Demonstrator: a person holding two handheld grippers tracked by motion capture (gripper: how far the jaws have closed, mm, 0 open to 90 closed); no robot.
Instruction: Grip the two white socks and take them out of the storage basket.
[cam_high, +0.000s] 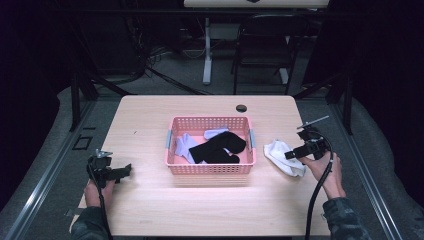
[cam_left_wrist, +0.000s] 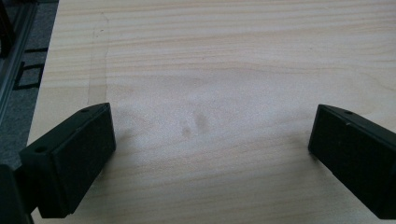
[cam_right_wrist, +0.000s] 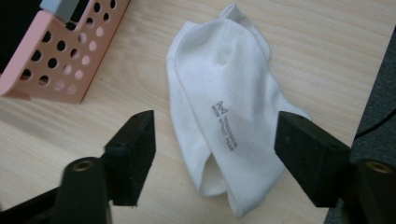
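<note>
Dark workshop, pale wooden table (cam_high: 150, 210) — from the high view, the pink basket (cam_high: 210, 169) sits mid-table with black and pale socks inside, and the white sock (cam_high: 283, 156) lies just right of it. Left gripper (cam_high: 126, 170) waits well apart. In the left gripper view its jaws stand wide over bare wood. Right gripper view: the right gripper (cam_right_wrist: 215, 140) spreads its jaws on either side of the sock, not yet pinching. I'd call this the pickup; next, lower and close. The sock's long axis runs away from the gripper, its open cuff nearest.

Left claw (cam_high: 125, 171) rests wide open; right claw (cam_high: 289, 155) gapes, angled down.
</note>
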